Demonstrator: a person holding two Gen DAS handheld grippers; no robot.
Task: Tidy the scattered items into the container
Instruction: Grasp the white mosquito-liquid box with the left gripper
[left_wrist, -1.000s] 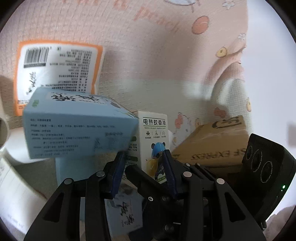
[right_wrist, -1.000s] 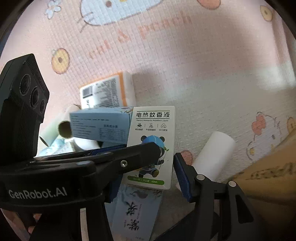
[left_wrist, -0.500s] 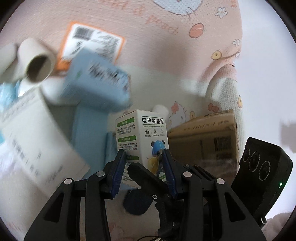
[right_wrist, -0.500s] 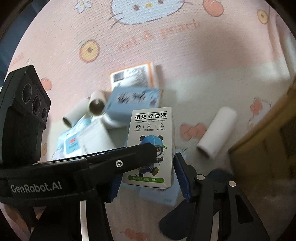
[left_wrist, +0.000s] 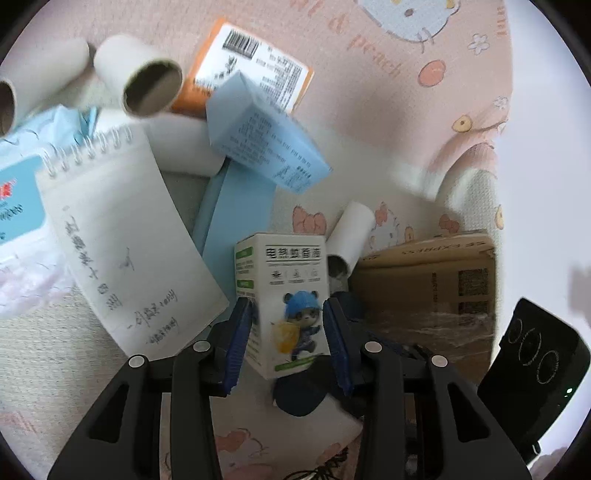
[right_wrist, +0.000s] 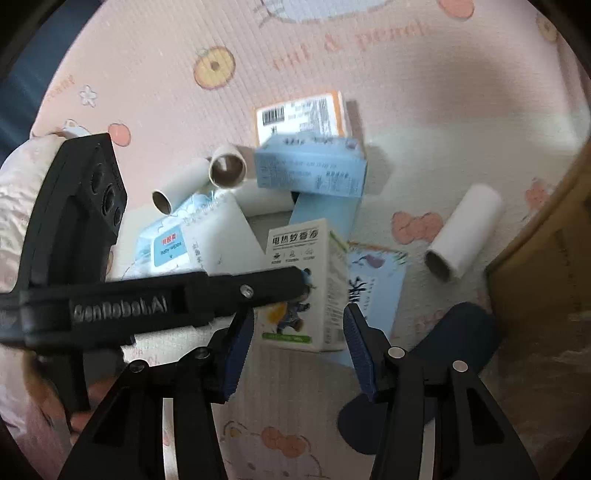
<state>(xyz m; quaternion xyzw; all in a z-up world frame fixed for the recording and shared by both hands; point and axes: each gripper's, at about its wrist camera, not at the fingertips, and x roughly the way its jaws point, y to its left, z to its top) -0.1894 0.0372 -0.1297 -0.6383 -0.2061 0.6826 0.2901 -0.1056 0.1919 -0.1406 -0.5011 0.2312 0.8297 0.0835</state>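
You've got the little white mosquito-repellent box (left_wrist: 286, 306) pinched in your left tongs (left_wrist: 286, 332), blue pads pressed against its two narrow side faces, lifted clear of the pile on the play mat (left_wrist: 369, 110). In the right wrist view the same box (right_wrist: 303, 291) sits between the right tongs (right_wrist: 299, 343), but those are spread and I'd say not touching it.

Handling-wise it looks like a thin card carton, probably light with a small bottle inside, so it'll dent if you squeeze hard and could twist in the pads since the print looks glossy. Holding it low down on the sides like you are seems fine; gripping nearer the middle would be steadier.

Readable stuff: the box front says 电热蚊香液, with a cartoon panda in a blue helmet and green bands, small print too blurry to read. The cardboard box (left_wrist: 428, 284) just to the right, presumably your container, reads "EXPRESS" upside down plus a QR code. The other tool's body says "GenRobot.AI". The wipes pack (right_wrist: 162, 243) has a blue label with red text, maybe "baby wipes". The orange-edged box (left_wrist: 251, 70) shows a barcode, and the spiral notepad (left_wrist: 125, 243) has handwriting I can't make out. Cardboard tubes (left_wrist: 147, 88) and a blue carton (left_wrist: 262, 140) are left in the pile.
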